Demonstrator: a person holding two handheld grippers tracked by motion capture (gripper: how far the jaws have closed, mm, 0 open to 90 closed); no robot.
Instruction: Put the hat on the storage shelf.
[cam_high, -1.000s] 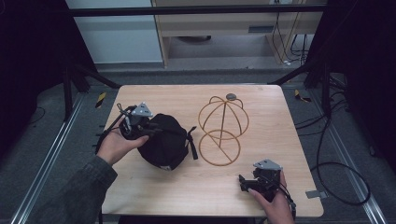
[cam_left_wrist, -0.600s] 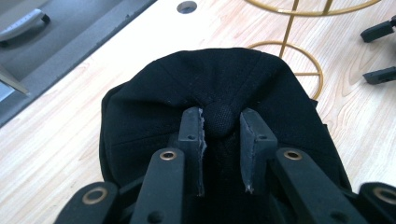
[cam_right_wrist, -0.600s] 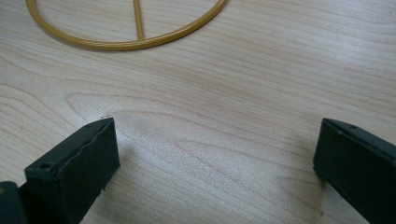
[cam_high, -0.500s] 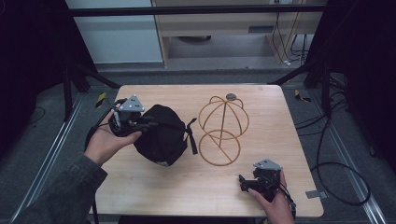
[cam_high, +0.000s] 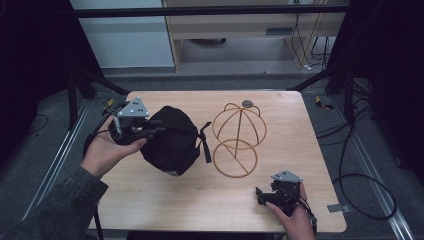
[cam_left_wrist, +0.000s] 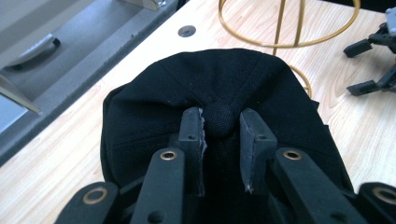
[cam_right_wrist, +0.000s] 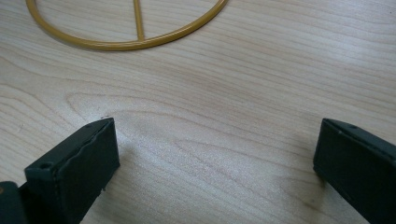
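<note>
High view first: the left claw (cam_high: 150, 128) is clamped on the crown of a black cap (cam_high: 175, 142), held in the person's left hand (cam_high: 107, 152) above the left half of the wooden surface (cam_high: 200, 200). The cap hangs from that grip with its crown turned toward the claw, its lower edge near or on the wood, and a strap (cam_high: 205, 142) sticking out on the side facing the wire stand. Left gripper view shows the grip closely: the two black jaws pinch the cap's fabric on either side of the round top button (cam_left_wrist: 219, 119), which sits right between the pads (cam_left_wrist: 192, 135), with the dark cloth bunched around them. Just to the right of the cap stands a gold wire cap stand (cam_high: 239, 137), a dome of hoops over a round base ring, apart from the cap. A small grey disc (cam_high: 247, 103) lies on the surface behind the stand. The right claw (cam_high: 260, 195) rests low near the front right edge of the surface, in the person's right hand (cam_high: 290, 217), well apart from the cap. Right gripper view shows its jaws spread wide with bare wood between them, and the base ring (cam_right_wrist: 126, 42) of the stand lying a little ahead.
</note>
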